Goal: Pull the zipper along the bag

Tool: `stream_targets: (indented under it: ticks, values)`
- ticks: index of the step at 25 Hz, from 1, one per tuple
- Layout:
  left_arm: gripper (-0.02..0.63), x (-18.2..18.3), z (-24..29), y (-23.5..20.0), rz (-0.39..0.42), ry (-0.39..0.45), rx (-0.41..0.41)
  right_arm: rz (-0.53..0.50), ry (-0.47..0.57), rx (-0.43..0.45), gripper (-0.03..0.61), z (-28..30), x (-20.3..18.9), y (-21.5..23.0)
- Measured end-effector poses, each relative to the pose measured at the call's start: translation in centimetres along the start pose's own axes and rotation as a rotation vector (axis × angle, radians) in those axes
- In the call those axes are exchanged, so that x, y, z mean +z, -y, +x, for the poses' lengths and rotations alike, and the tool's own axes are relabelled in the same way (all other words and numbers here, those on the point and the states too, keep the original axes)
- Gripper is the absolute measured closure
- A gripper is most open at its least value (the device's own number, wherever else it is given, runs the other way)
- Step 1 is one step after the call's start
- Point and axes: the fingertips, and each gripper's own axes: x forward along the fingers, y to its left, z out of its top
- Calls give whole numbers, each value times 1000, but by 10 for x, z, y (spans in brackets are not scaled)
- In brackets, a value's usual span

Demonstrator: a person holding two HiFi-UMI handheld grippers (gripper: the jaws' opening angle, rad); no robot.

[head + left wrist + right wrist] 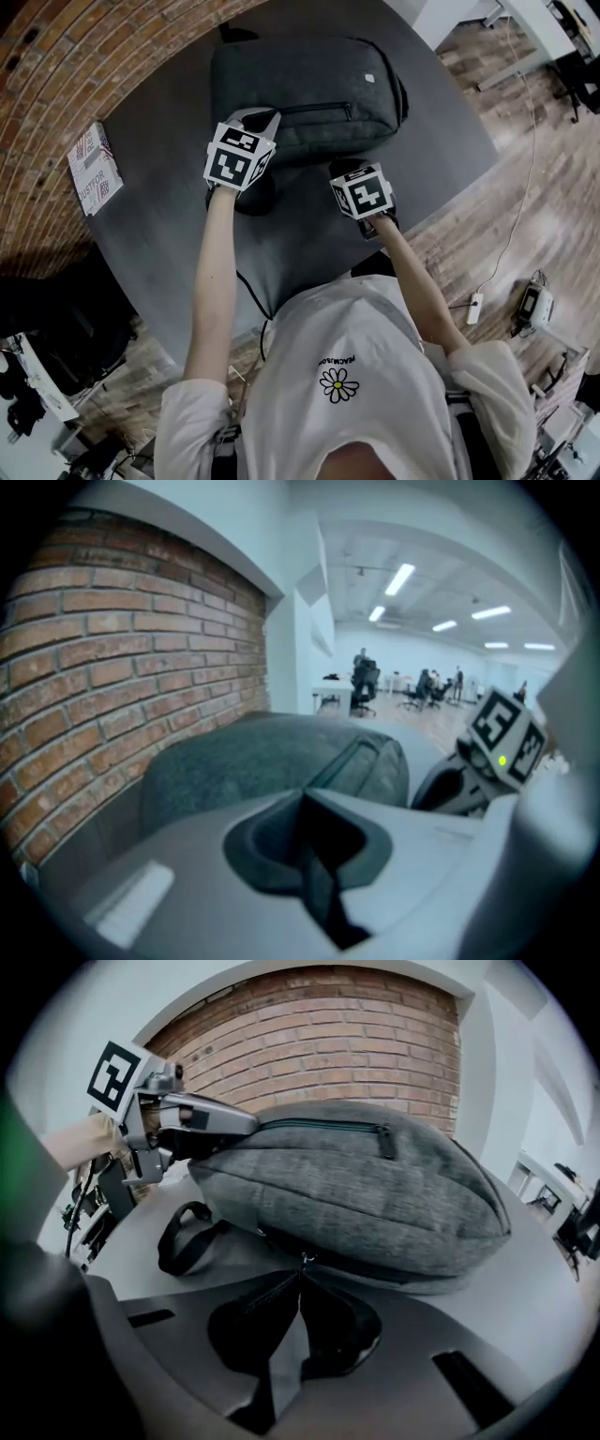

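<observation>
1. On my right gripper point(300, 1271) the jaws are clenched together, and the small metal zipper pull point(302, 1258) sits pinched right at their tips.
2. That pull belongs to the dark zipper line running along the lower edge of the grey bag point(375, 1194), on the side facing this gripper.
3. On my left gripper point(305, 797) the jaws are clenched too, and I see nothing between them in its own view.
4. From the right gripper view, the left gripper's tips appear to rest against the top of the bag at its left end, near the start of a closed upper pocket zip point(328, 1125).
5. The bag lies flat on the dark worktop point(159, 234), lengthwise across my head view, just beyond both grippers.
6. A black strap loop point(178, 1237) spills out from under the bag's left end onto the worktop.
7. Further off, a printed box point(94, 169) lies at the worktop's left edge, well apart from the bag.
8. A brick wall point(328, 1035) rises behind the bag.
9. A white cable with a power strip point(475, 307) trails over the wooden floor at my right.
</observation>
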Motion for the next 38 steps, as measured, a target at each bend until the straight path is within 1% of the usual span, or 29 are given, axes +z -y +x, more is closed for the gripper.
stream_targets:
  ticks: [3,5,8,14,16,18,20,21,23,25,27,30,32,35,38]
  values:
    - [615,0,0,0,2,0,4,-63,-4,26,568,12,9,-26]
    - [615,2,1,1,4,3,4,-75,-6,24,566,17,13,-33]
    - [615,2,1,0,10,4,8,-61,-6,31,567,19,14,-34]
    - [615,1,0,0,18,7,20,-144,-12,35,566,17,13,-30]
    - [614,1,0,1,26,12,25,-155,-4,24,566,13,14,-26]
    - [614,5,-3,0,21,35,42,-152,11,13,565,6,16,-22]
    - [614,14,-15,-5,-17,89,90,-153,43,3,556,-7,21,-18]
    - [614,23,-24,-8,-34,126,122,-153,73,-5,558,-17,27,-15]
    - [614,45,-49,-12,-37,208,195,-149,158,-25,571,-41,46,-8]
    - [614,72,-81,-15,-31,307,272,-147,257,-37,575,-69,68,-3]
    - [614,96,-119,-13,-51,422,345,-149,356,-33,577,-95,89,-3]
    - [614,118,-171,2,-80,569,436,-152,491,-15,577,-131,116,-10]
    - [614,122,-199,14,-89,630,493,-165,569,-1,577,-151,130,-19]
    - [614,117,-234,34,-111,698,583,-203,679,31,577,-177,146,-38]
    - [614,108,-256,53,-104,709,679,-240,775,52,577,-199,155,-55]
